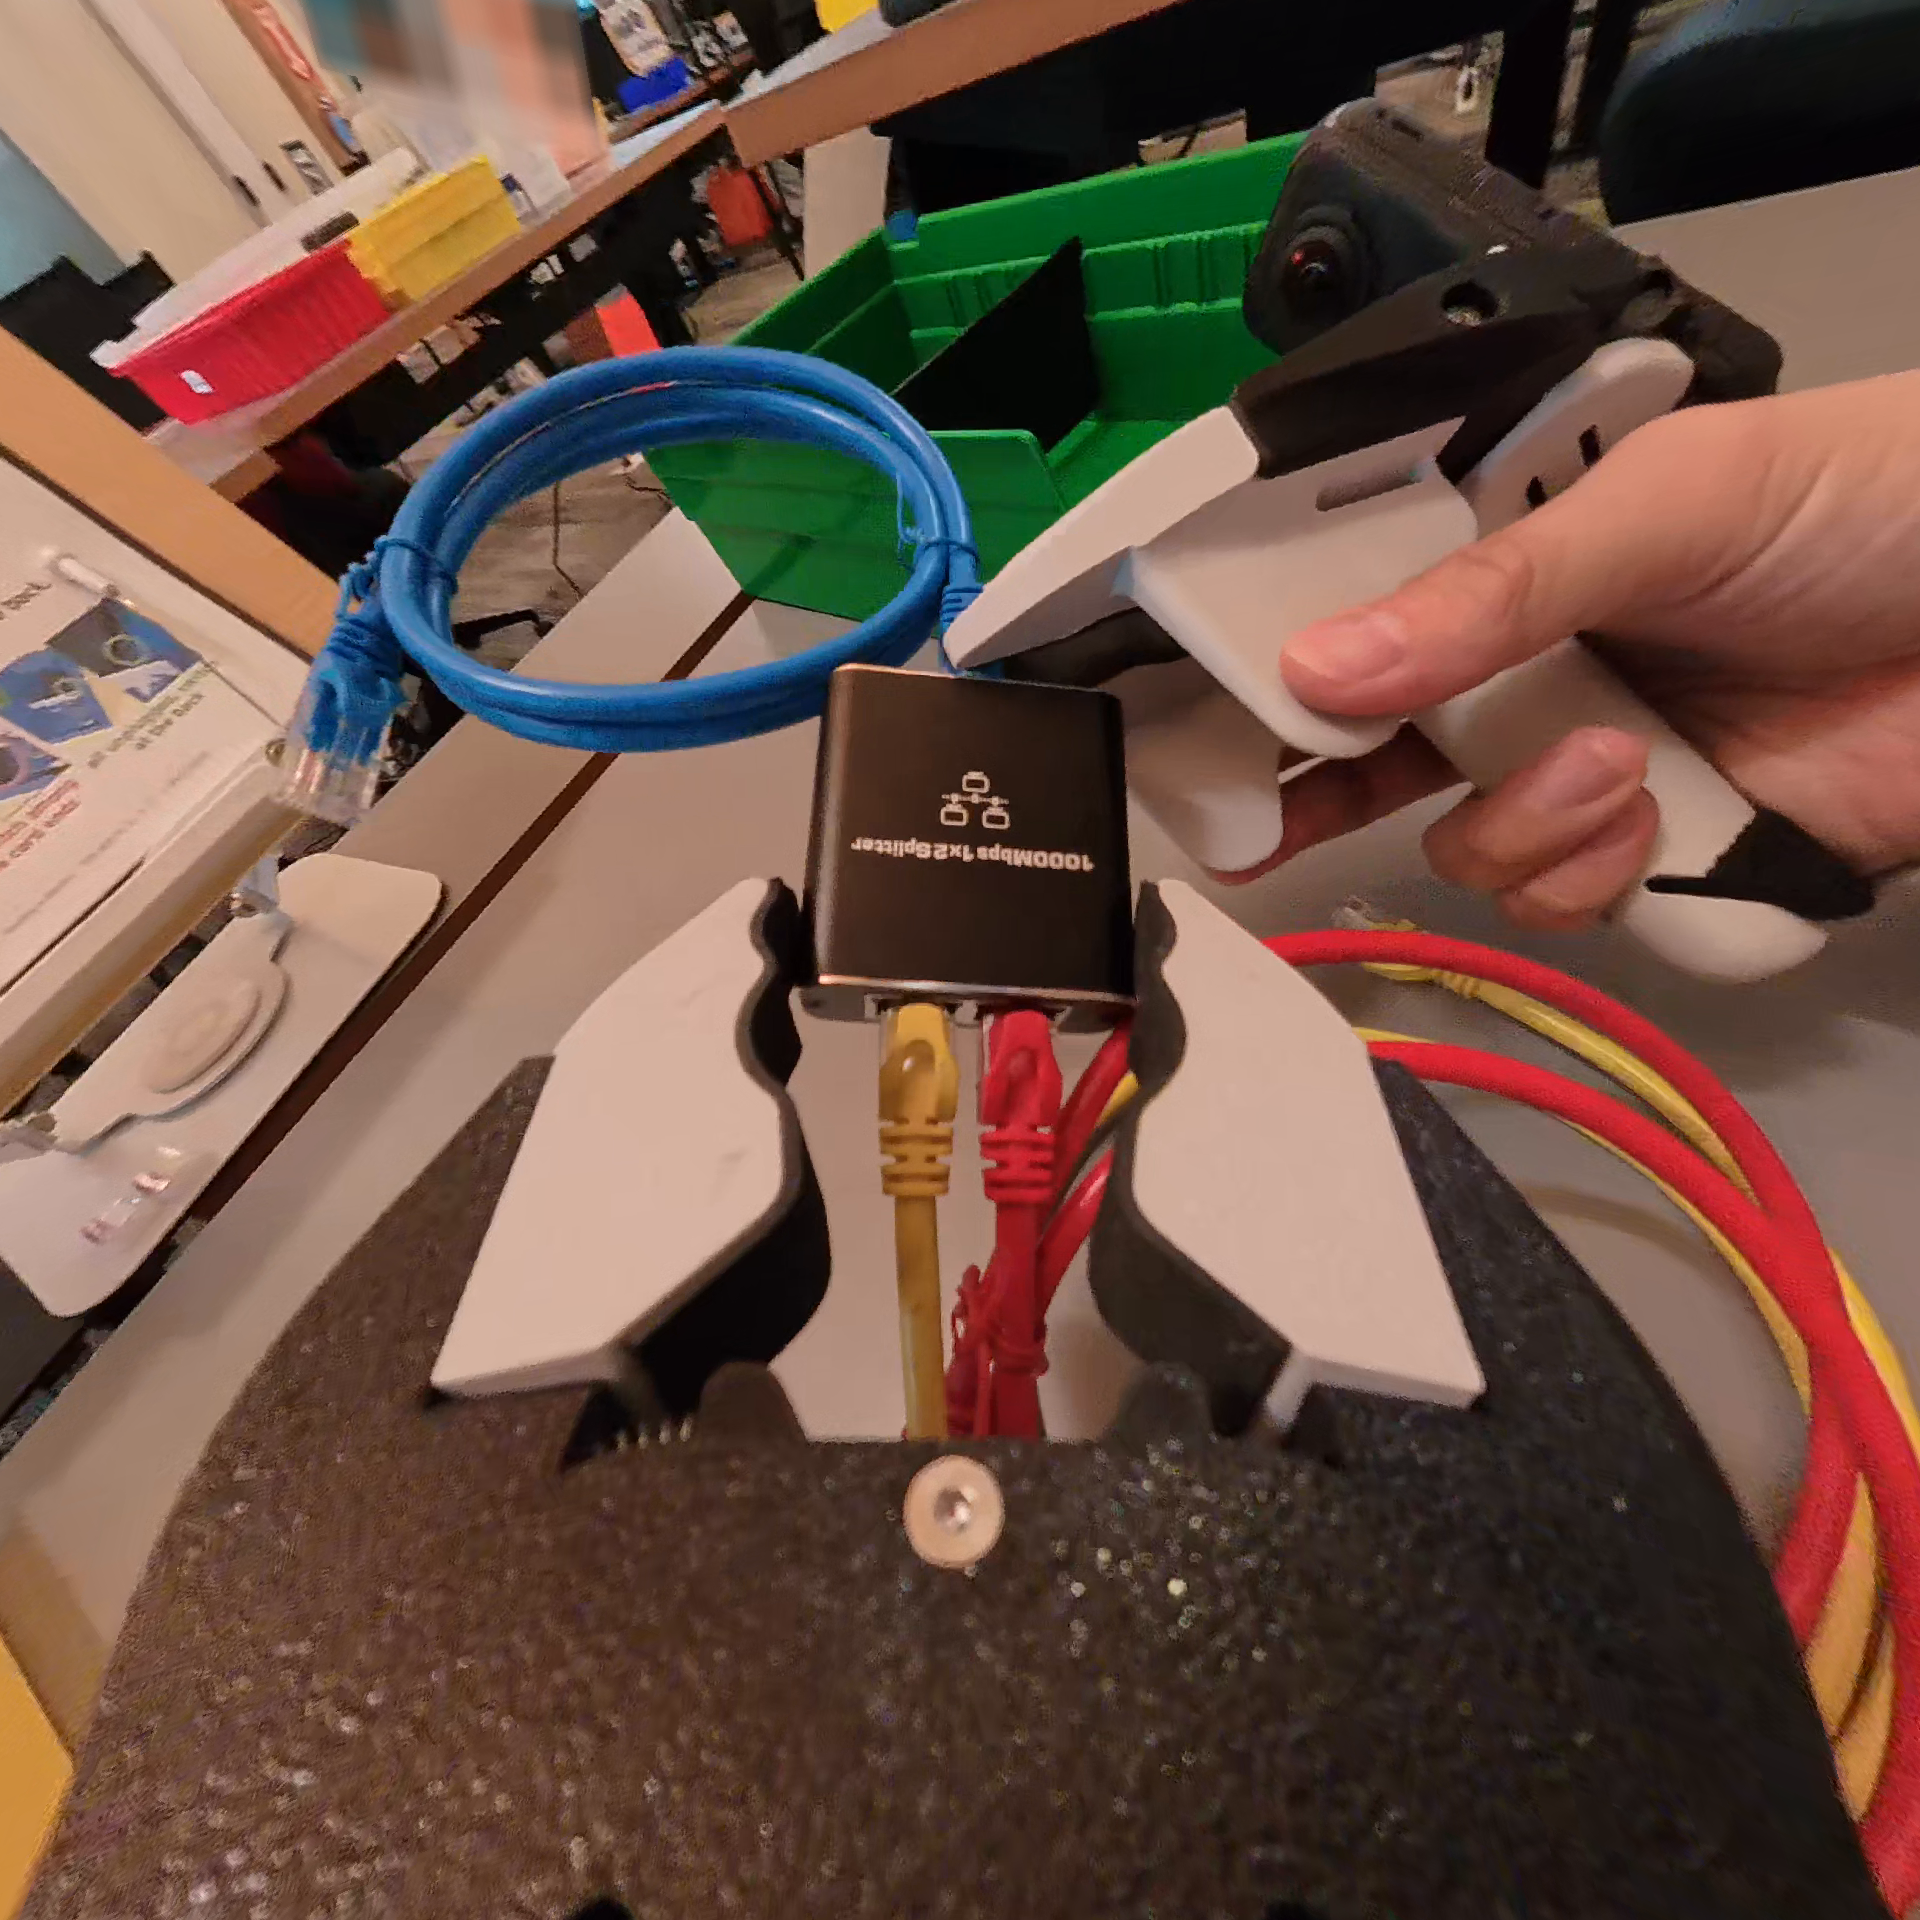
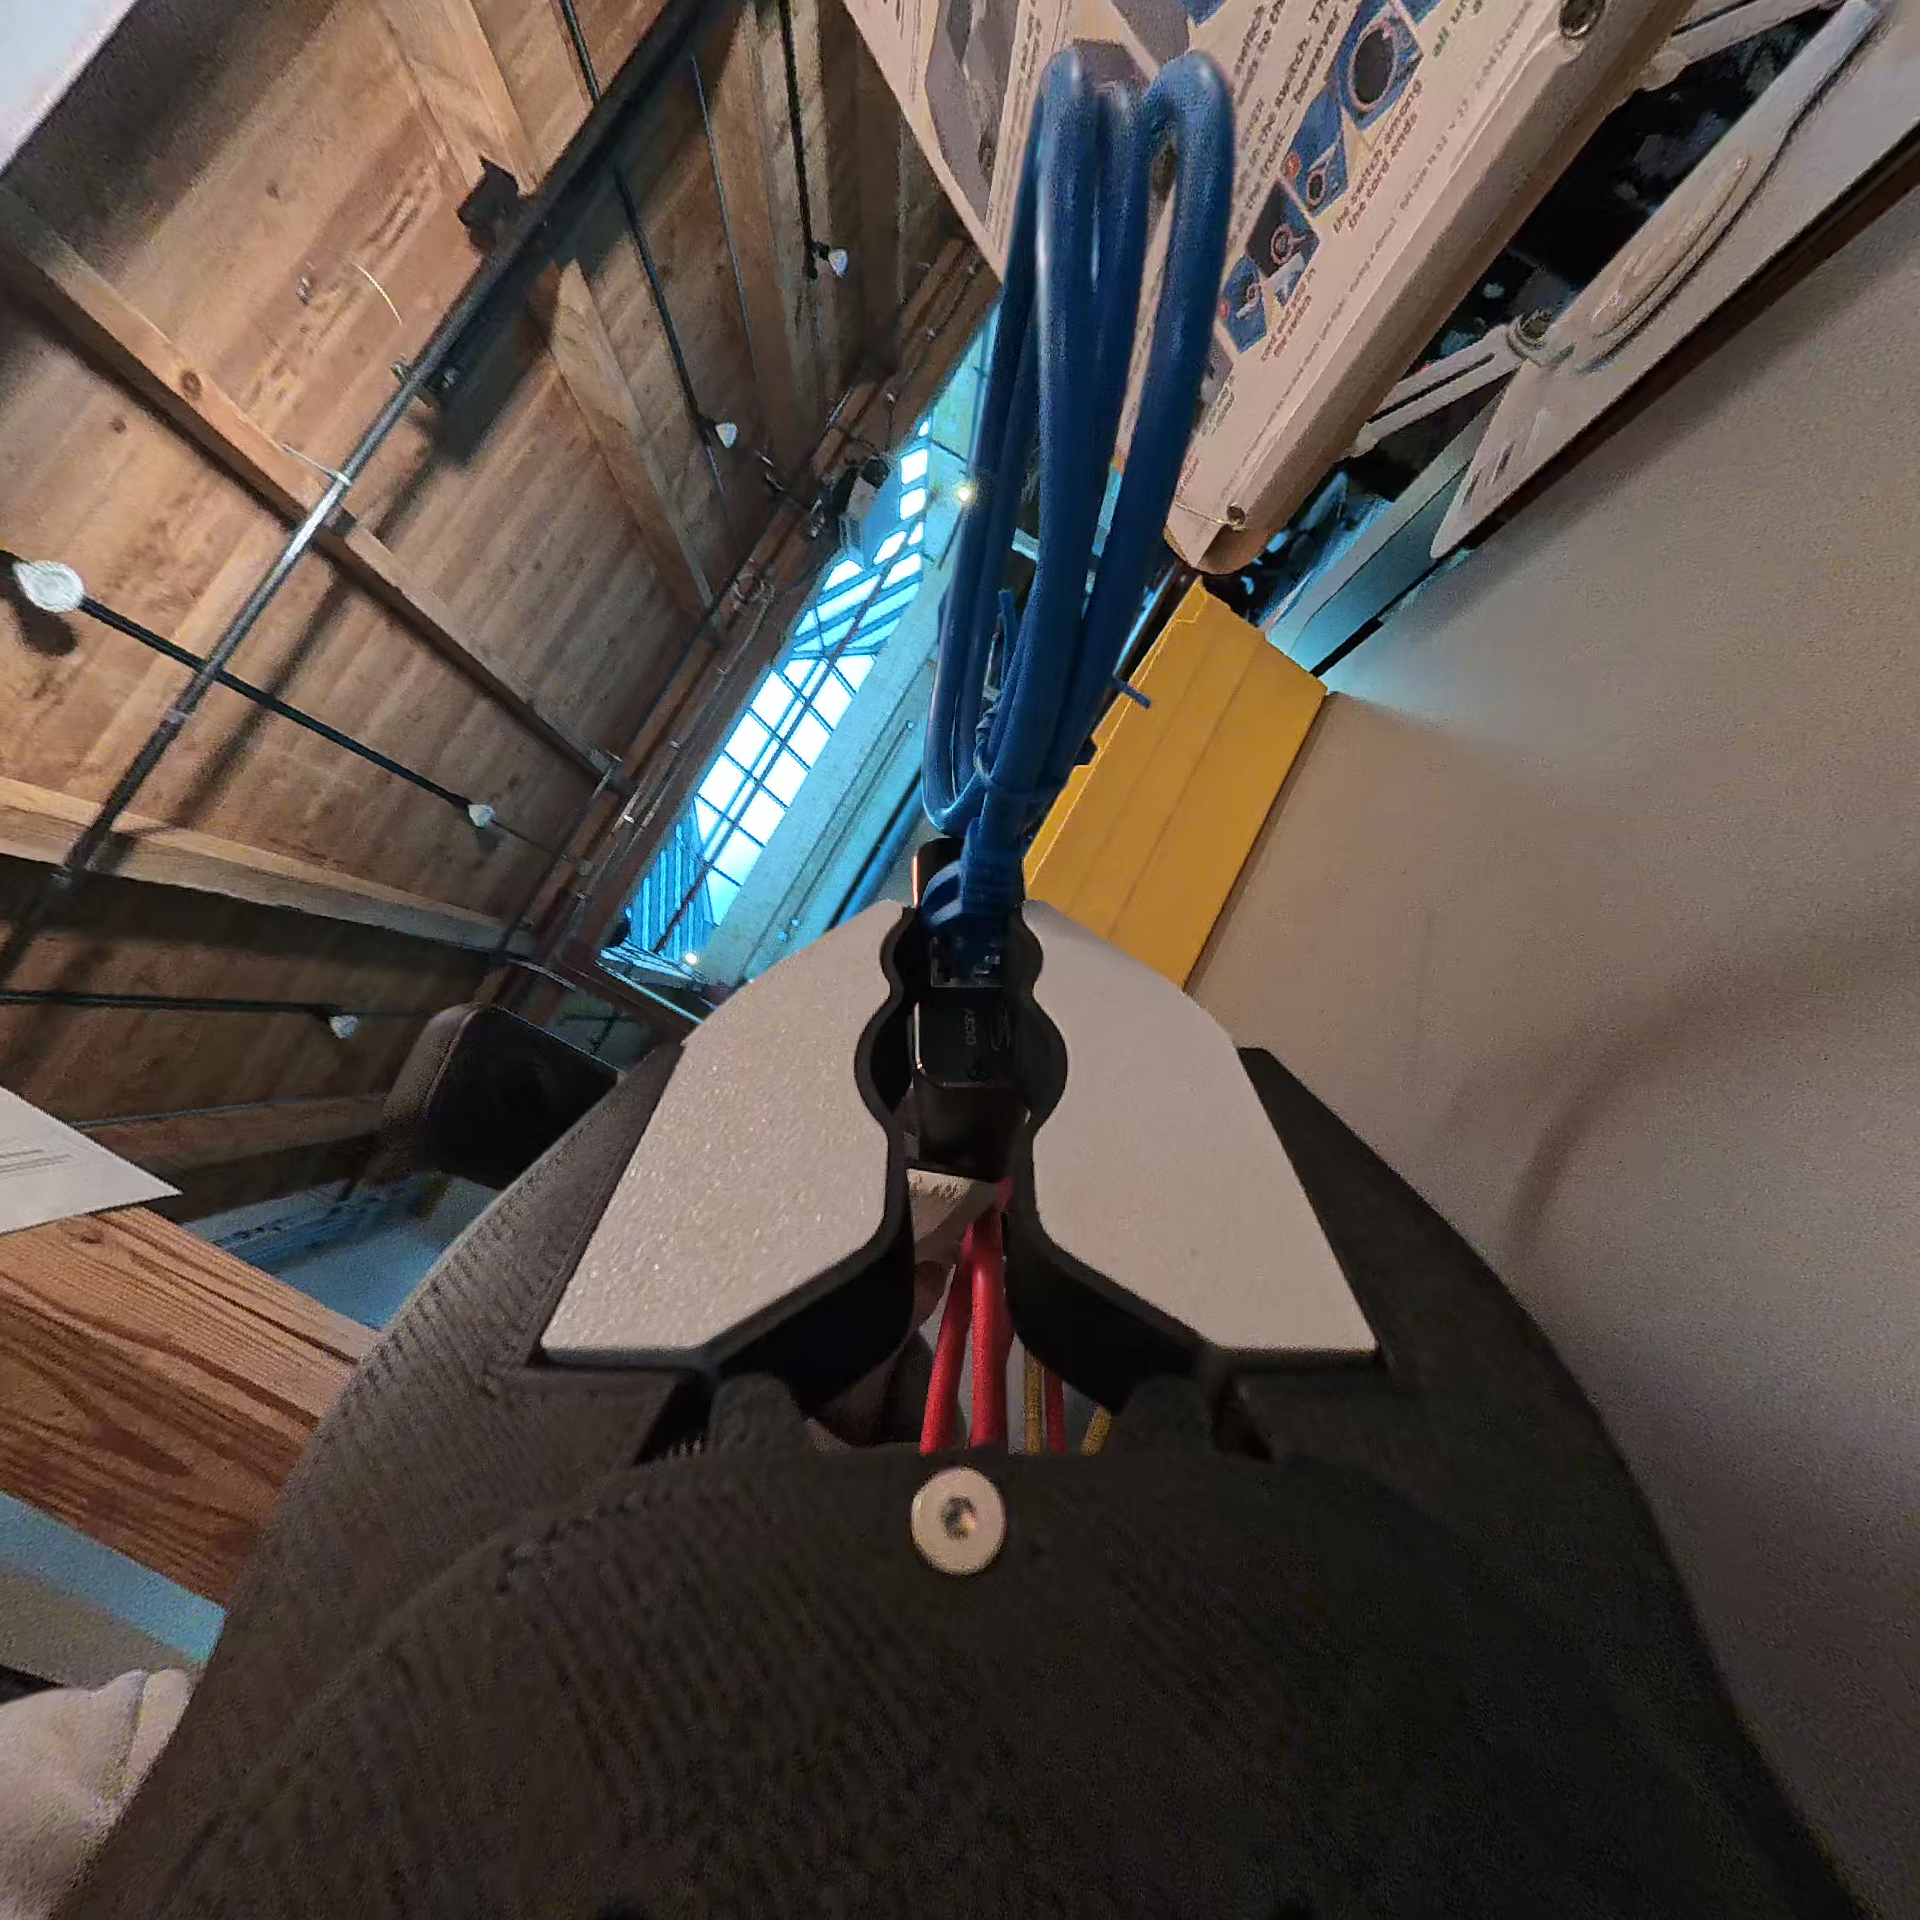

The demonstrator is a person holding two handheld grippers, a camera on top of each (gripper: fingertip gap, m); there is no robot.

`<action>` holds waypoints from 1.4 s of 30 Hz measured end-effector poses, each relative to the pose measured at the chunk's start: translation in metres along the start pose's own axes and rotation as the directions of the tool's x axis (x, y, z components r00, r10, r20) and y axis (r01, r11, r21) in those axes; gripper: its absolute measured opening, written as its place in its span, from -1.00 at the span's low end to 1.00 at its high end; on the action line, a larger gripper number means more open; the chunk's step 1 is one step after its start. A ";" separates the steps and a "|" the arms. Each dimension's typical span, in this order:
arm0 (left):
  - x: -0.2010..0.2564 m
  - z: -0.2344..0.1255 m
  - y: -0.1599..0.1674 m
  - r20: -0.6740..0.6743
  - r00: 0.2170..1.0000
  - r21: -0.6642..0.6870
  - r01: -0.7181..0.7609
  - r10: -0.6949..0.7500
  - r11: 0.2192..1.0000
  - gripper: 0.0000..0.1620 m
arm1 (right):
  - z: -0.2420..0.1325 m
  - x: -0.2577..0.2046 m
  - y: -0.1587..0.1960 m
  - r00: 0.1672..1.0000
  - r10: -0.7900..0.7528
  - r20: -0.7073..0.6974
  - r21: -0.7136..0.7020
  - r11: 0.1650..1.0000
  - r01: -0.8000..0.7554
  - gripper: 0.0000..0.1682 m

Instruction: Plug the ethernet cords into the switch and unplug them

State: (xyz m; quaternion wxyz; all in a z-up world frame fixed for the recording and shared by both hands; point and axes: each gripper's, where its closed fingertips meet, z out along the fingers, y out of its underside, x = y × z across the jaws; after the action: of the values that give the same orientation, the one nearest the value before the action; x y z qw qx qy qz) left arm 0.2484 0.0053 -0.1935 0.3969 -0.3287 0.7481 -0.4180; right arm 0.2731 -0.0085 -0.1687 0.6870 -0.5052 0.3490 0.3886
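your left gripper (image 1: 966, 935) is clamped on the small black metal switch box (image 1: 971, 831), yellow cord (image 1: 914, 1101) and red cord (image 1: 1018, 1101) already plugged in. your right gripper (image 2: 961, 935) pinches the blue cord's plug (image 2: 977, 904) at the far port, seemingly being seated or pulled; next, move it straight along the port.

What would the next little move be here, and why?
Probably the right gripper eases the blue cord's plug straight into or out of the far end of the black switch; which way, I cannot tell. The left gripper is clamped on the switch, the yellow plug and red plug sit in its near ports, and the right fingers are closed at the blue plug.
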 end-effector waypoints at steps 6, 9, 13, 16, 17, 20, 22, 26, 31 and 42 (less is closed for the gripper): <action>-0.002 0.007 0.007 -0.031 0.997 -0.022 -0.068 0.067 0.997 -0.24 | -0.003 0.011 -0.001 1.000 0.006 0.012 0.004 1.000 -0.006 -0.81; 0.000 0.010 0.012 -0.034 0.997 0.001 -0.069 0.069 0.998 -0.24 | -0.005 0.015 0.001 1.000 -0.005 0.026 0.008 1.000 0.005 -0.82; 0.000 0.013 0.022 -0.042 0.997 -0.008 -0.061 0.061 0.998 -0.24 | -0.004 0.024 0.006 0.999 -0.037 -0.020 -0.022 0.999 0.036 -0.83; -0.001 0.010 0.025 -0.047 0.998 0.005 -0.031 0.031 1.000 -0.24 | -0.001 0.023 0.010 0.995 -0.102 -0.017 -0.067 0.993 0.101 -0.83; -0.001 0.010 0.026 -0.043 0.999 0.012 -0.015 0.016 1.000 -0.24 | 0.000 0.022 0.010 0.992 -0.128 -0.016 -0.080 0.989 0.127 -0.83; -0.003 0.009 0.027 -0.031 0.999 0.013 0.032 -0.032 0.999 -0.24 | 0.004 0.022 0.010 0.977 -0.211 -0.027 -0.102 0.973 0.207 -0.83; -0.005 0.008 0.027 -0.025 0.998 0.013 0.058 -0.058 0.998 -0.24 | 0.007 0.020 0.010 0.963 -0.268 -0.030 -0.120 0.957 0.262 -0.83; -0.005 0.007 0.023 -0.038 0.995 0.044 0.092 -0.091 0.995 -0.24 | 0.009 0.015 0.008 0.938 -0.344 -0.037 -0.131 0.933 0.336 -0.83; -0.002 0.007 0.021 -0.053 0.994 0.056 0.102 -0.099 0.993 -0.24 | 0.005 0.012 0.008 0.900 -0.432 -0.057 -0.133 0.897 0.421 -0.82; -0.005 0.002 0.016 -0.004 0.999 0.085 0.043 -0.043 0.995 -0.24 | 0.007 0.000 0.010 0.851 -0.524 -0.045 -0.209 0.838 0.504 -0.82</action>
State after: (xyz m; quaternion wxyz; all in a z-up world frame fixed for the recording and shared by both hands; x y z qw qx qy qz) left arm 0.2503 0.0153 -0.2066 0.4003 -0.3272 0.7230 -0.4582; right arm 0.2648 0.0001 -0.1714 0.6963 -0.6623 0.1961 0.1953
